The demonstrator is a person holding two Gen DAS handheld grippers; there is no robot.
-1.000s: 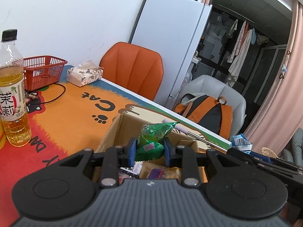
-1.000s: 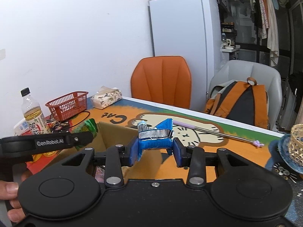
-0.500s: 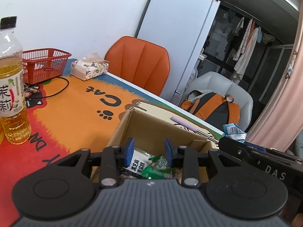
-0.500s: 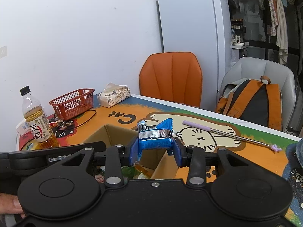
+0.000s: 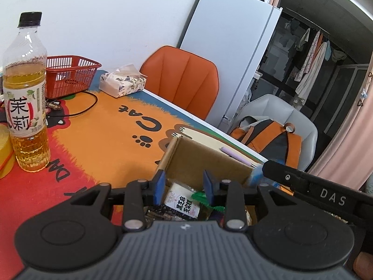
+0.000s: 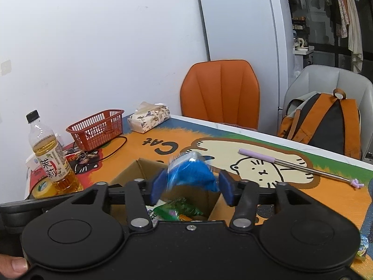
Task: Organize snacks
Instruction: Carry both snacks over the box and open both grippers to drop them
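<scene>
An open cardboard box sits on the cat-print mat, with several snack packets inside. My left gripper hovers over the box's near end; its jaws are opening and nothing is between them. Below it lie a white-labelled packet and a green packet. My right gripper is above the box, jaws opening. A blue packet, blurred, sits loose between its pads with gaps on both sides. The green packet shows beneath it.
A tea bottle, a red basket and a tissue box stand at the left. A purple-handled stick lies right of the box. Beyond the table's far edge are an orange chair and a backpack.
The left gripper let go of the green packet, which now lies in the box. The right gripper came over the box and opened; the blue packet is slipping free.
</scene>
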